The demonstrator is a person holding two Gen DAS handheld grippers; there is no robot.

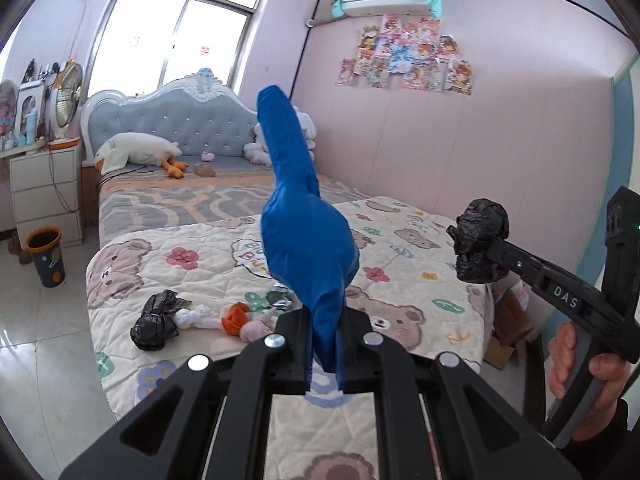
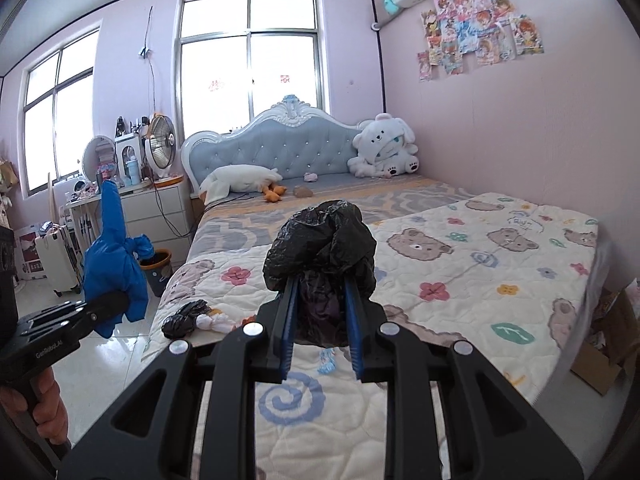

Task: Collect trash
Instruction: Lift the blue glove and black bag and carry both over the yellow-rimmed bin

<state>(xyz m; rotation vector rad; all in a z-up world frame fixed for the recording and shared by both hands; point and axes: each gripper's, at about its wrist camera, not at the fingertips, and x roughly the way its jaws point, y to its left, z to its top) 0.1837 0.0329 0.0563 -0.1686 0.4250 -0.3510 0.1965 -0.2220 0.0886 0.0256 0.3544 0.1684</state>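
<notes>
Blue bag (image 1: 304,236) pinched in left hand-held gripper (image 1: 325,344); black wad (image 2: 322,248) in right hand-held gripper (image 2: 322,340), both above bed edge (image 1: 96,312).

Both wrist views bedward; shared quilt (image 1: 400,240)

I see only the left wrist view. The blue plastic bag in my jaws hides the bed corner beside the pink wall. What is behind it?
Observer: A white plush bear sits there, against the blue tufted headboard.
Operator: Does the right gripper hold the crumpled black plastic bag on both sides?
Observer: Yes. Both blue-padded jaws press its lower part, and its bulk bulges above them.
Operator: What is on the floor past the orange-rimmed bin?
Observer: A white hard suitcase stands there.
</notes>
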